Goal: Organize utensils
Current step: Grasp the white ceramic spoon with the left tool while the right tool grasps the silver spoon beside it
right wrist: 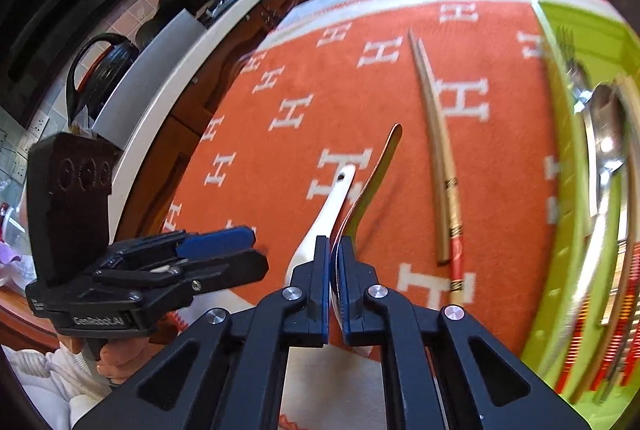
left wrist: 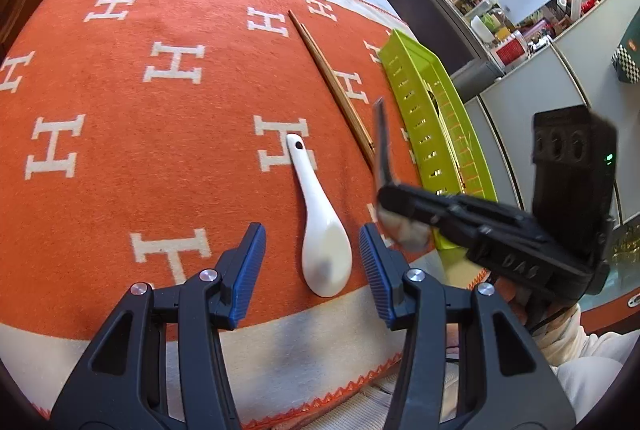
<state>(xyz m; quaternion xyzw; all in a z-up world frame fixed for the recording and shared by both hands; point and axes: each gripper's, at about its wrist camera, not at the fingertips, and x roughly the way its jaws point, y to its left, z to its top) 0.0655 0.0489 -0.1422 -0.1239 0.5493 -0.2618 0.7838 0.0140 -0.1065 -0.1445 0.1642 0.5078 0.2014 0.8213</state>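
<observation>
A white ceramic spoon point(left wrist: 320, 230) lies on the orange blanket, its bowl between the open fingers of my left gripper point(left wrist: 312, 262), which hovers above it. My right gripper point(right wrist: 335, 278) is shut on a metal spoon point(right wrist: 376, 173), gripped at the bowl end with the handle pointing away, above the blanket. In the left wrist view the right gripper point(left wrist: 384, 197) holds that metal spoon point(left wrist: 382, 141) upright beside the green tray point(left wrist: 432, 117). A pair of wooden chopsticks point(left wrist: 332, 85) lies between the white spoon and the tray; it also shows in the right wrist view point(right wrist: 436, 157).
The green slotted tray point(right wrist: 560, 169) at the blanket's right side holds metal utensils point(right wrist: 604, 137) and more chopsticks. The orange blanket with white H marks point(left wrist: 160, 109) covers the table. Kitchen counters and shelves stand behind.
</observation>
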